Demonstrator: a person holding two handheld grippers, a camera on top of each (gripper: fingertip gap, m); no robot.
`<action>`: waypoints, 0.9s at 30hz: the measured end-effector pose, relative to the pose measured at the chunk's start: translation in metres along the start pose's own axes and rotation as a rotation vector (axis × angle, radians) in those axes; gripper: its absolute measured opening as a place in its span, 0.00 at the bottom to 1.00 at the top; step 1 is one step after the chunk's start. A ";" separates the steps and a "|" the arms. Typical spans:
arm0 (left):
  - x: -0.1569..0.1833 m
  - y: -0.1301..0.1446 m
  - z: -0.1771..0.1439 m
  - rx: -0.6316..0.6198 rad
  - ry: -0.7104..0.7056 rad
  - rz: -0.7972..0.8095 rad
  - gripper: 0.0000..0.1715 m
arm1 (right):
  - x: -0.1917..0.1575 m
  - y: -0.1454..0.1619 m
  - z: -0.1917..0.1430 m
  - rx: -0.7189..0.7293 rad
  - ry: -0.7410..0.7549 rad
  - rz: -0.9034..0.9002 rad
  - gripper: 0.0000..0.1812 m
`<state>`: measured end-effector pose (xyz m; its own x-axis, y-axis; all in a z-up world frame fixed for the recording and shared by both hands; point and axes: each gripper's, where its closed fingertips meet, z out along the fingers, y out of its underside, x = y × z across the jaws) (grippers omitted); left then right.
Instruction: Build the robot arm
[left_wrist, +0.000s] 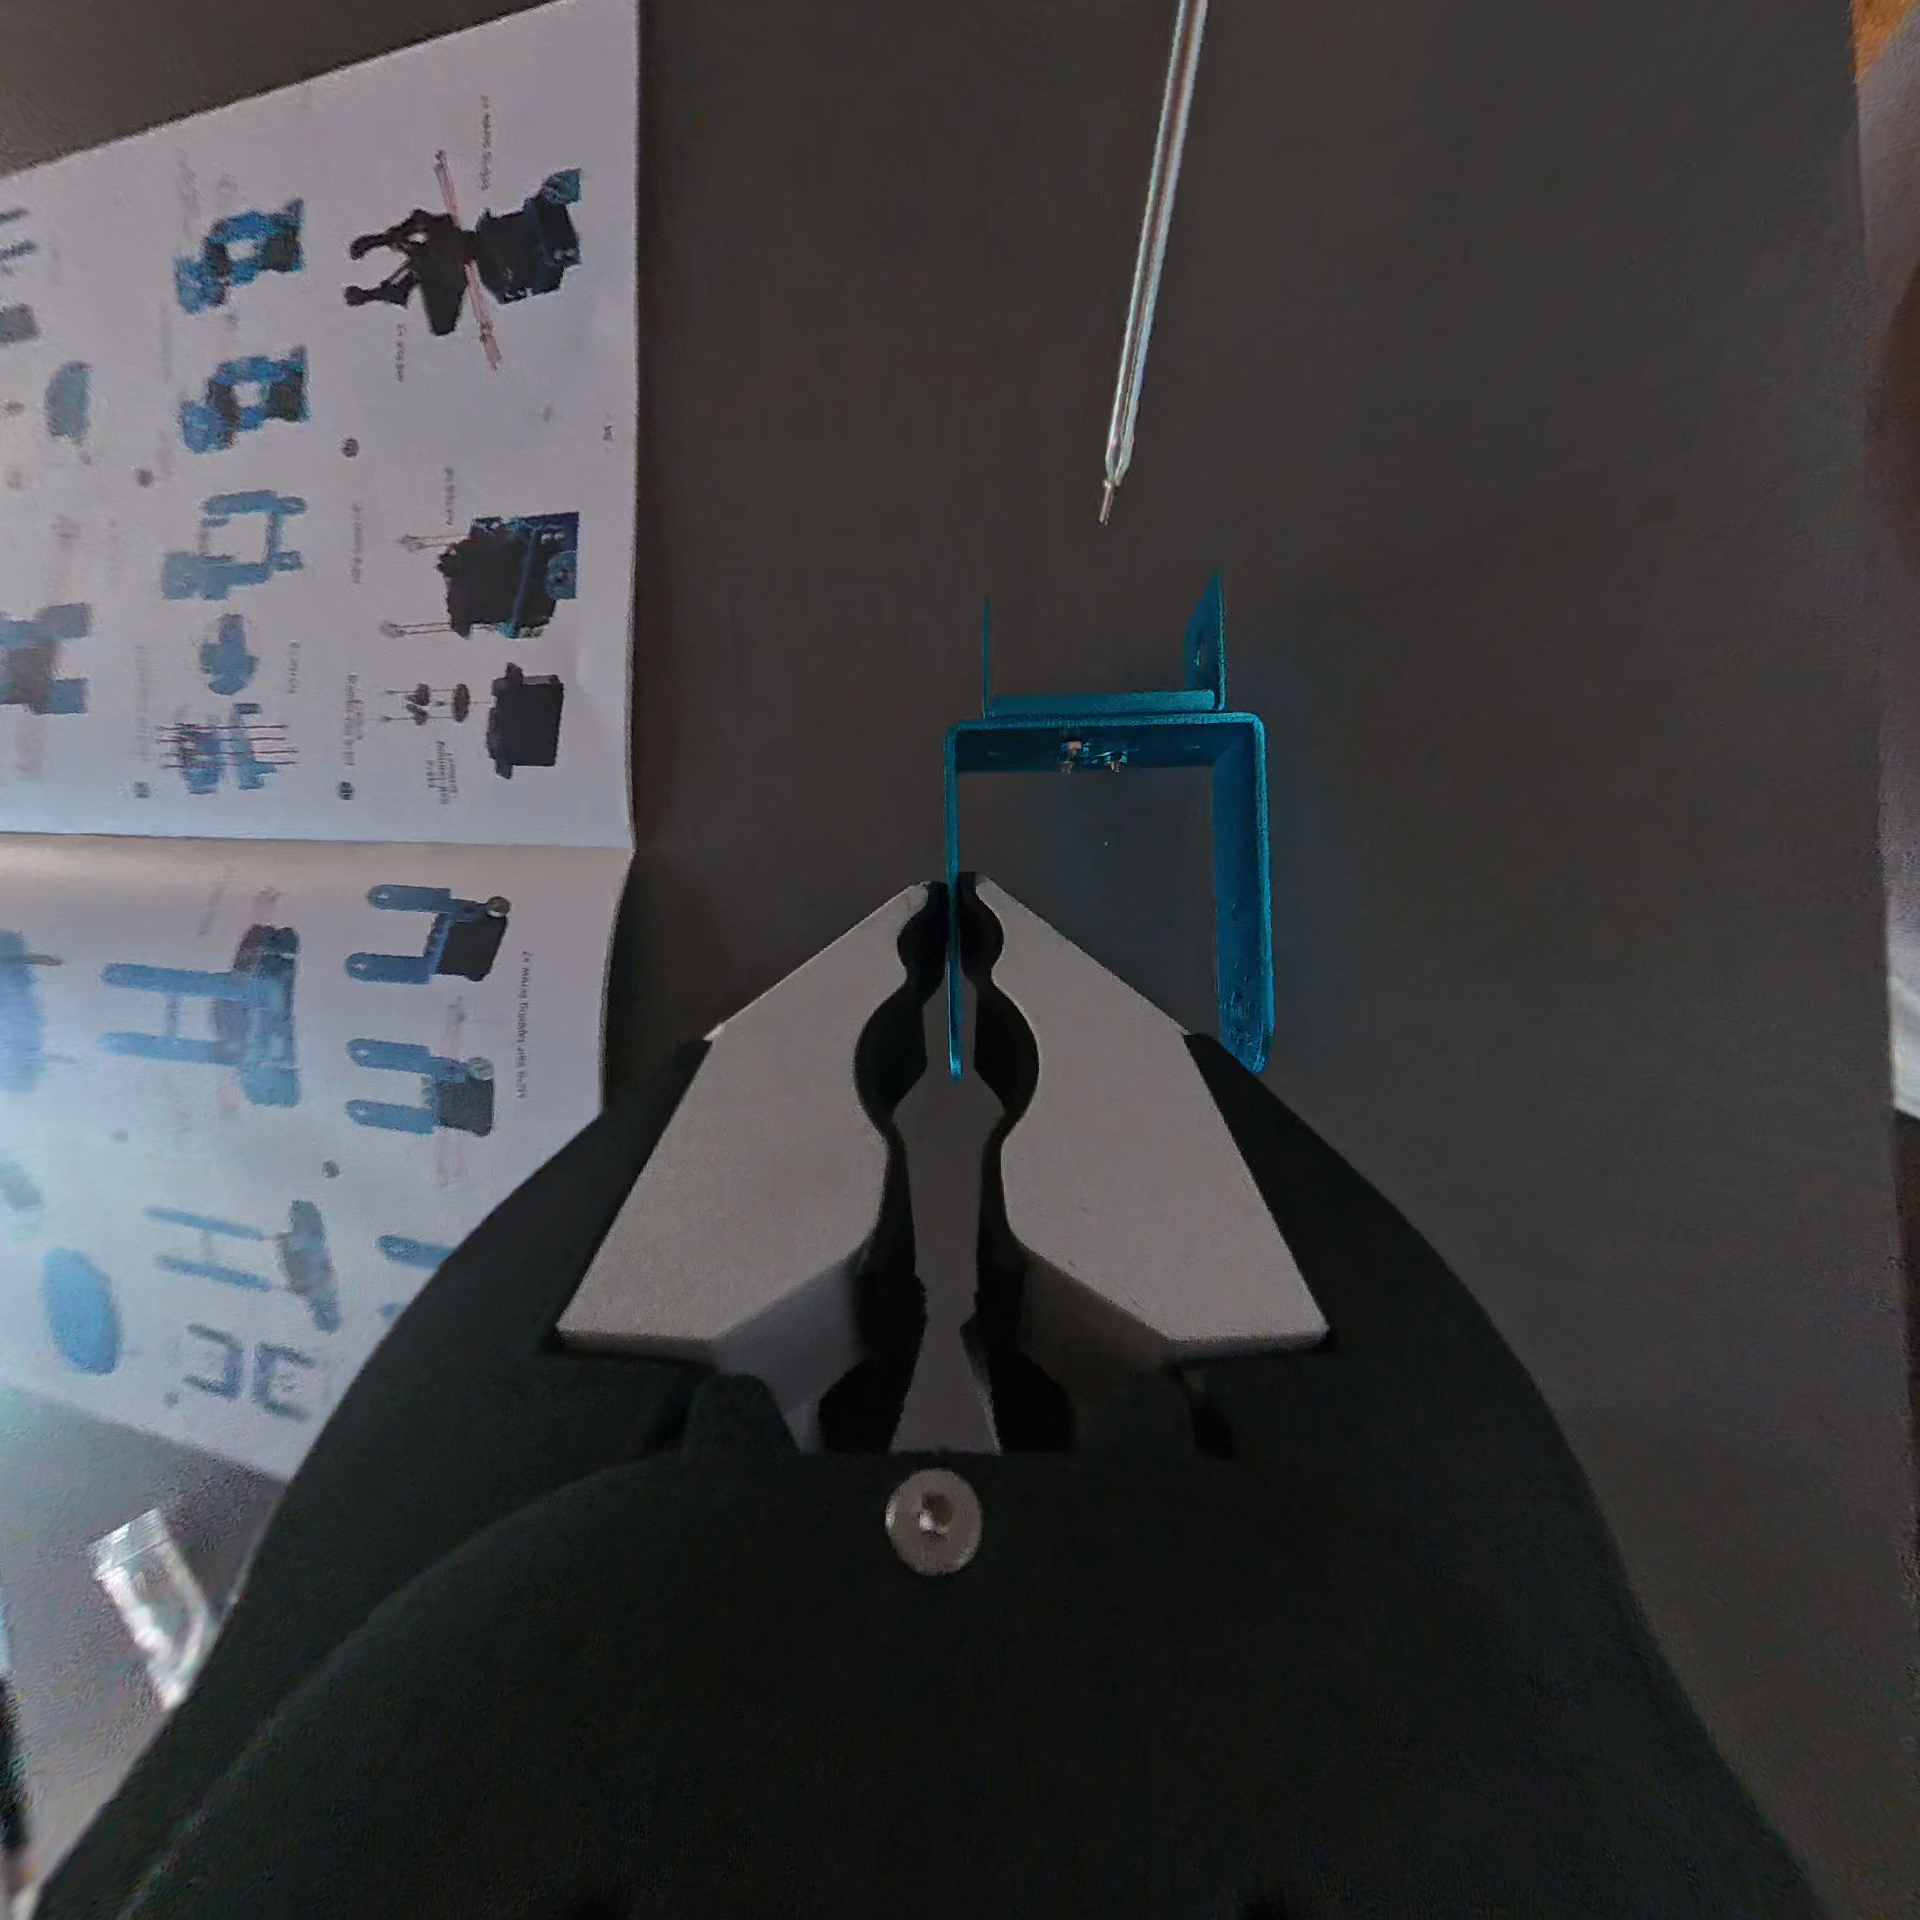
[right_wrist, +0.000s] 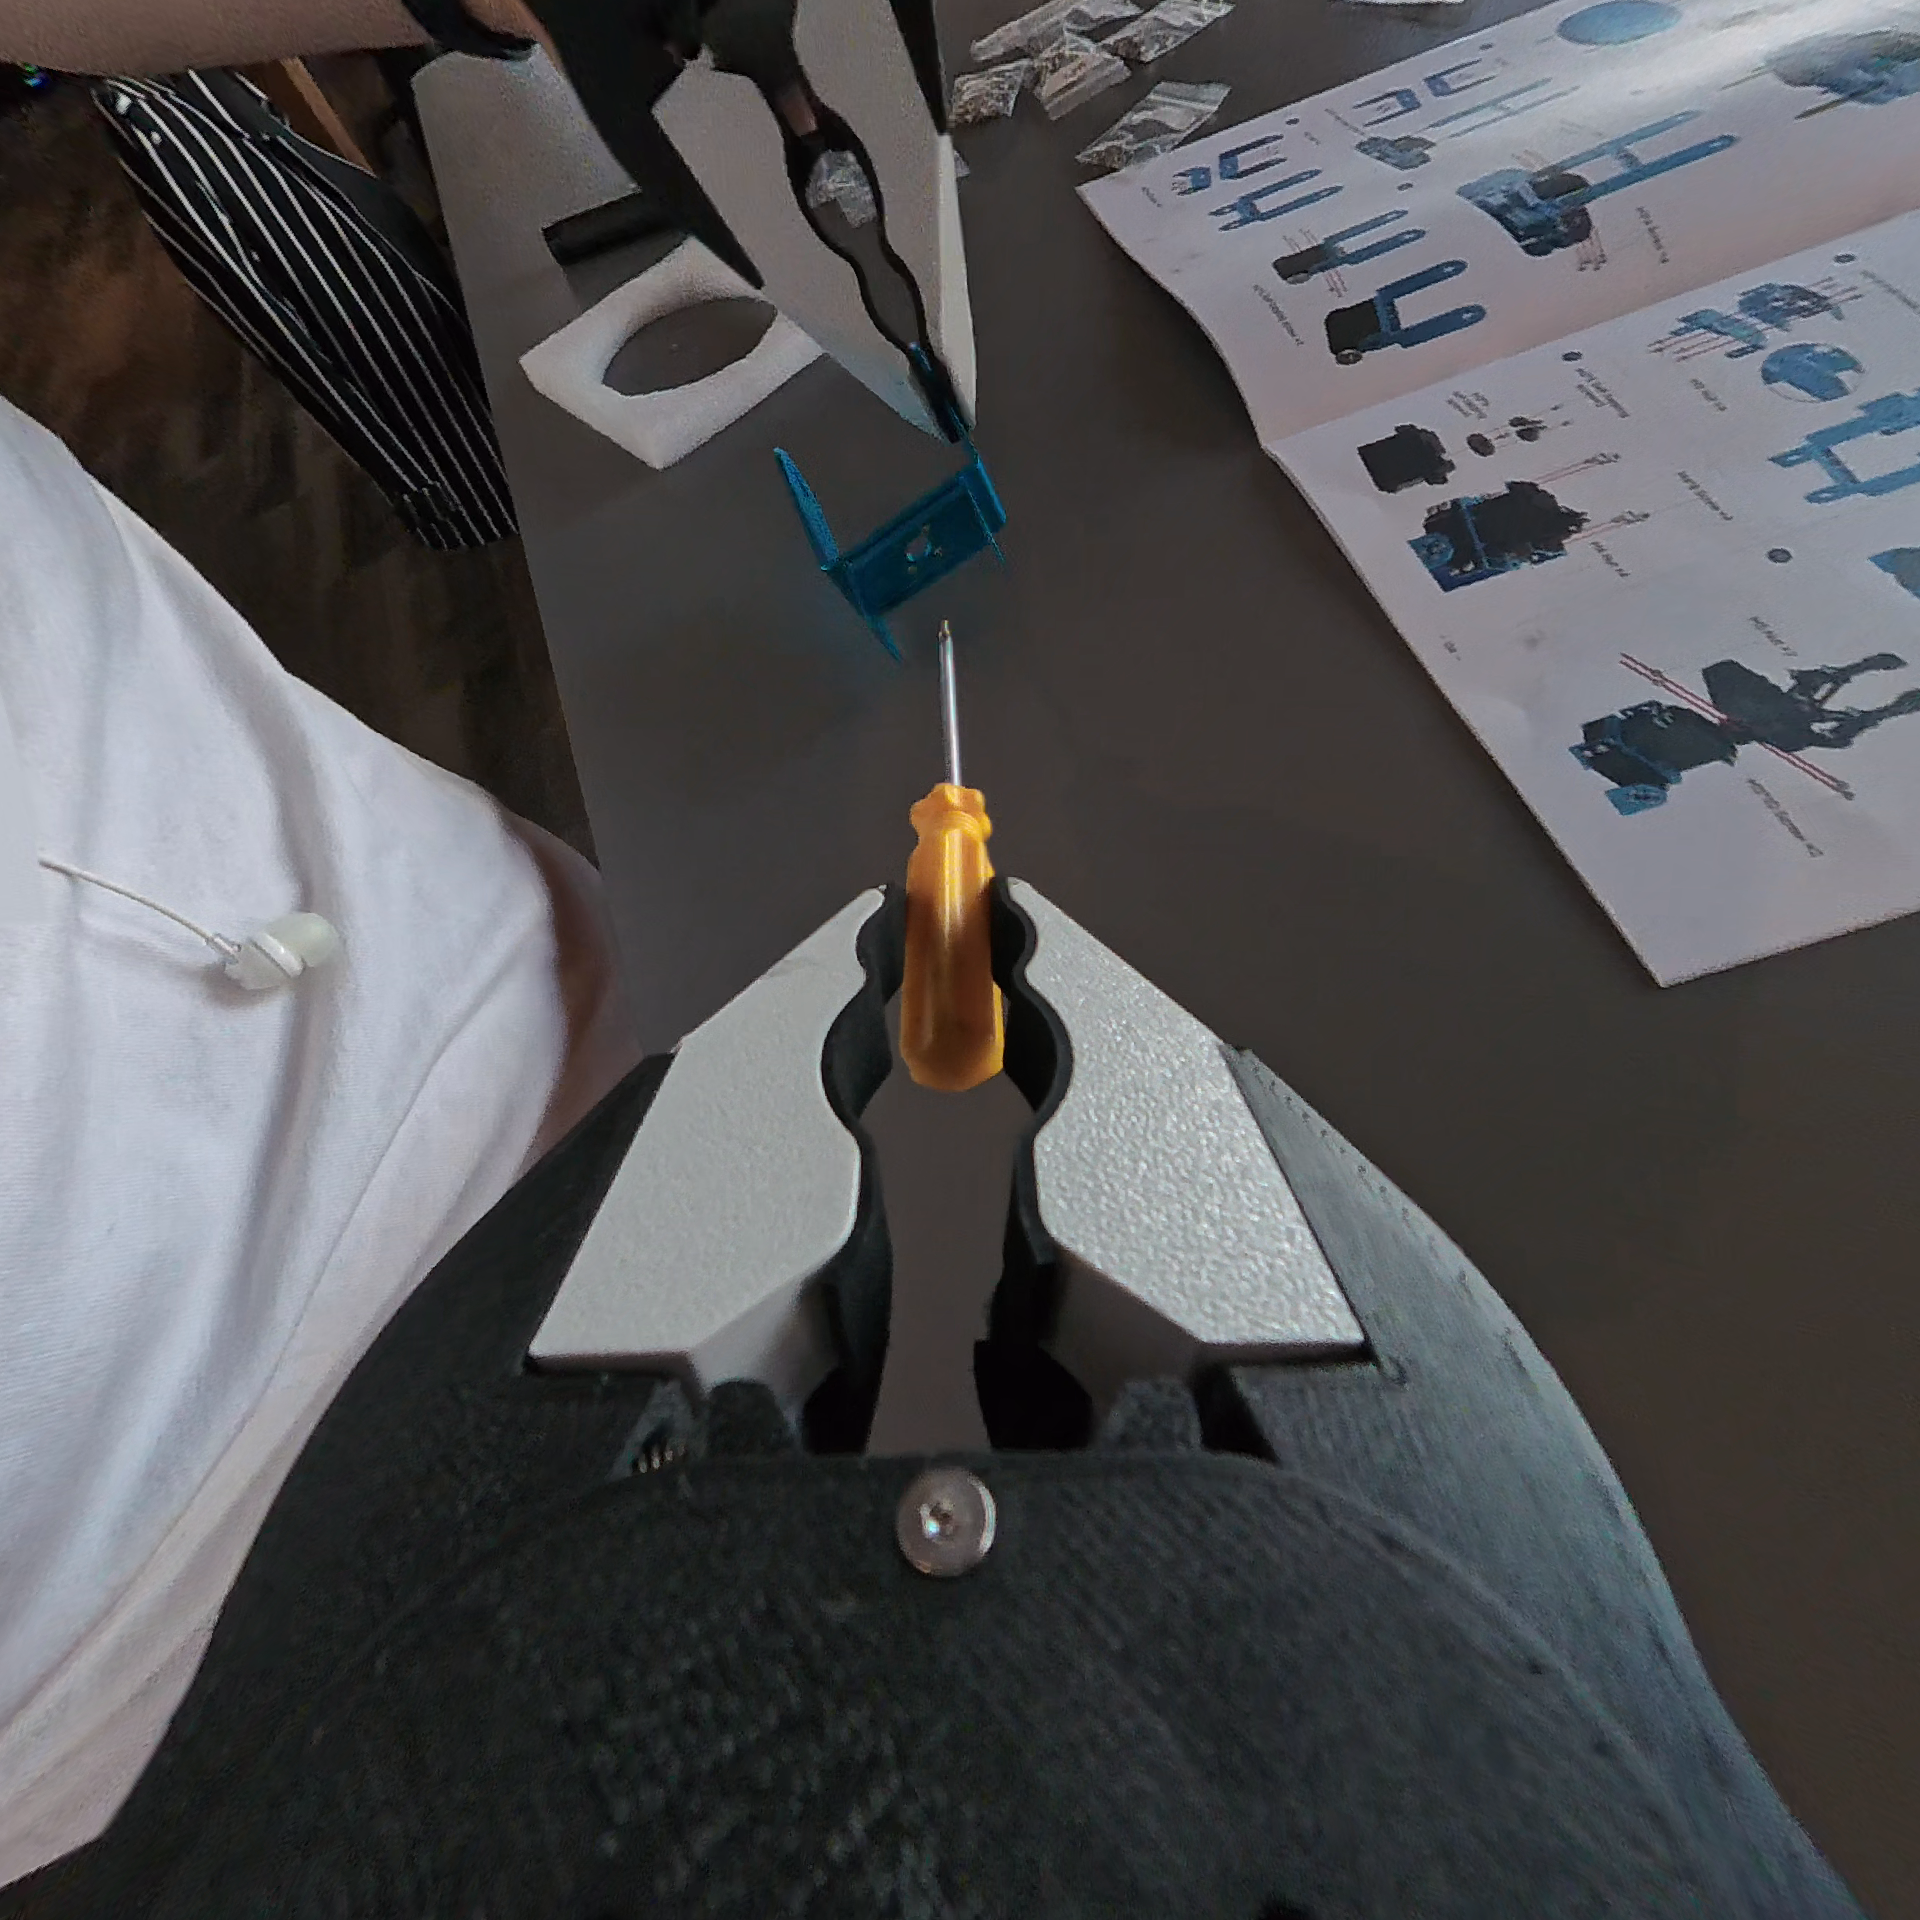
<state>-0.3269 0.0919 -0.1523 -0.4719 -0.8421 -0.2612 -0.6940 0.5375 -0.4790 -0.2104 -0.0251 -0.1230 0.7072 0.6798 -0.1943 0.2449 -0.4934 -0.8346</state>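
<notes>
My left gripper (left_wrist: 952, 891) is shut on one thin side wall of a blue metal bracket (left_wrist: 1112, 740), two U-shaped pieces joined back to back, over the dark table (left_wrist: 1507, 935). It also shows in the right wrist view (right_wrist: 940, 416), pinching the blue bracket (right_wrist: 914, 551). My right gripper (right_wrist: 948, 896) is shut on the orange handle of a screwdriver (right_wrist: 948, 966). Its metal shaft (right_wrist: 948, 707) points at the bracket, the tip just short of it. The shaft (left_wrist: 1148, 260) enters the left wrist view from above, its tip a little beyond the bracket.
An open instruction sheet with blue part drawings lies on the table (left_wrist: 312, 623) (right_wrist: 1610, 468). A white foam block with a round hole (right_wrist: 665, 364) and several small clear bags (right_wrist: 1081, 62) lie behind the bracket. A person in white clothing (right_wrist: 208, 1039) is at the table's edge. The tips of one gripper are about 20 centimetres away from the tips of the other.
</notes>
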 end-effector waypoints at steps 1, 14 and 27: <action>0.002 0.000 0.001 0.023 0.042 -0.023 0.00 | 0.000 -0.001 0.001 0.005 -0.014 -0.001 0.08; 0.026 -0.038 -0.014 0.411 0.295 -0.285 0.00 | -0.015 -0.021 -0.012 0.074 -0.194 0.000 0.08; 0.035 -0.047 -0.033 0.543 0.271 -0.323 0.00 | -0.032 -0.047 -0.026 0.042 -0.232 -0.049 0.08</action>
<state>-0.3286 0.0390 -0.1114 -0.4555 -0.8775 0.1502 -0.4851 0.1032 -0.8683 -0.2271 -0.0375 -0.0637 0.5228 0.8111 -0.2624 0.2437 -0.4372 -0.8657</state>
